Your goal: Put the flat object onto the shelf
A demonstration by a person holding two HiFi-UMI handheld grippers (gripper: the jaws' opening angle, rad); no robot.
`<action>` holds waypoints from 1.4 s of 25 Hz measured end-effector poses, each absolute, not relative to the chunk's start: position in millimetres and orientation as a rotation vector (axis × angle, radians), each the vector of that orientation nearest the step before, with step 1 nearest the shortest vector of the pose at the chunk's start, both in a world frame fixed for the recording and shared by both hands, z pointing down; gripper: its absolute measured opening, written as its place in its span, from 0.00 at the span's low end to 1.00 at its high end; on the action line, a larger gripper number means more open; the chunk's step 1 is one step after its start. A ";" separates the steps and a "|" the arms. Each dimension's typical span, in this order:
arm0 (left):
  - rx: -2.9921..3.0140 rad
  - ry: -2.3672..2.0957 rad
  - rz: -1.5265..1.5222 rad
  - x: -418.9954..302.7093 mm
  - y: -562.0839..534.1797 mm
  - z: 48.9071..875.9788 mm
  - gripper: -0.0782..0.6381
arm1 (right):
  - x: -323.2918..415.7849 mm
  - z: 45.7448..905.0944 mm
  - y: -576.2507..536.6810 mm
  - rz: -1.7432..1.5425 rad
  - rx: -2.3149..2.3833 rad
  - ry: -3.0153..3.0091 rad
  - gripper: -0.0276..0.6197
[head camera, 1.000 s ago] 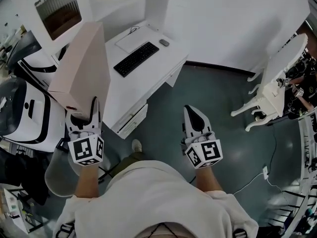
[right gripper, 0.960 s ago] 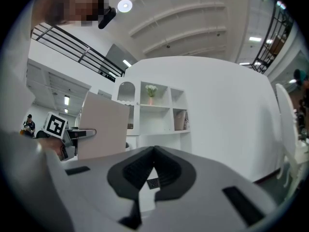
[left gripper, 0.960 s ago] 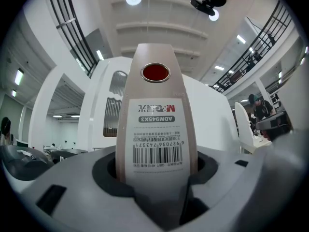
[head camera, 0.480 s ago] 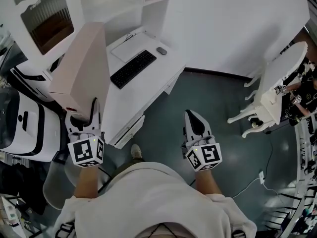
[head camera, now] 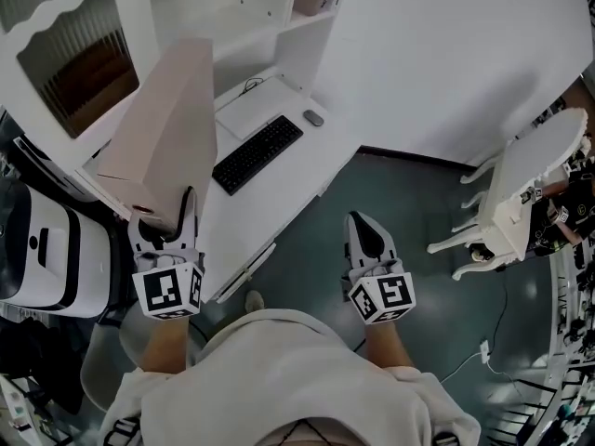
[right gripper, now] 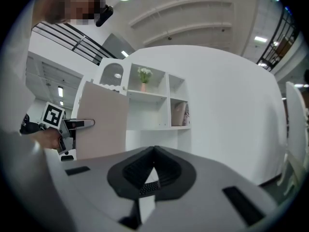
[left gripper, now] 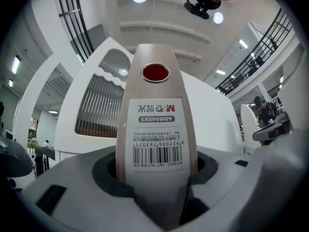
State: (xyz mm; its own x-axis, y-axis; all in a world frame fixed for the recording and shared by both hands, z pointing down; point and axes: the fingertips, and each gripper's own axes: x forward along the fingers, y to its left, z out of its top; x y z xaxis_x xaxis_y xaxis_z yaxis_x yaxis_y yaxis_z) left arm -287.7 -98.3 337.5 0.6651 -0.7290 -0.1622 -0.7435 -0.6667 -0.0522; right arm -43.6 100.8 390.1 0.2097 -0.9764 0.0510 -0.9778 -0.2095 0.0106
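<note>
The flat object [head camera: 163, 128], a pale pink box, stands on edge in the left gripper [head camera: 165, 219]. The jaws clamp and hide its lower end, and the rest reaches toward 12 o'clock beside the desk [head camera: 288, 179]. The shelf [head camera: 311, 19] lies at 1 o'clock from it, top cut off by the frame and contents hard to make out. The right gripper [head camera: 365, 240], at 4 o'clock, has its jaws together on nothing.

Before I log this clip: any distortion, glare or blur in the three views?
Head view: sharp, evenly lit, edges bowed. Left gripper view: heavy fisheye, dark corners, yet the barcode label on the pink box reads crisply. Right gripper view: same vignette, shelf in focus.
</note>
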 end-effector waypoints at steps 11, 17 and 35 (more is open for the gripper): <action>-2.731 1.179 0.190 -260.6 -144.1 329.1 0.48 | -38.7 395.8 46.5 0.075 2.364 -1.955 0.05; -2.682 1.158 0.169 -244.6 -150.0 322.1 0.48 | -28.9 398.4 34.3 0.076 2.338 -1.988 0.05; -2.373 1.222 0.040 -158.9 -162.9 276.6 0.48 | 66.0 404.2 -32.2 0.121 2.178 -2.204 0.05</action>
State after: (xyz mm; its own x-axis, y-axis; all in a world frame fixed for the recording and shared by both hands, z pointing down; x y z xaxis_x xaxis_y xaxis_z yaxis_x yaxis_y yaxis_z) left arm -158.9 -162.9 276.6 0.6031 -0.7627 -0.2334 -0.7764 -0.4943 -0.3910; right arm 66.0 -32.2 404.2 -0.0126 -0.9964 0.0836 -0.9996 0.0103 -0.0269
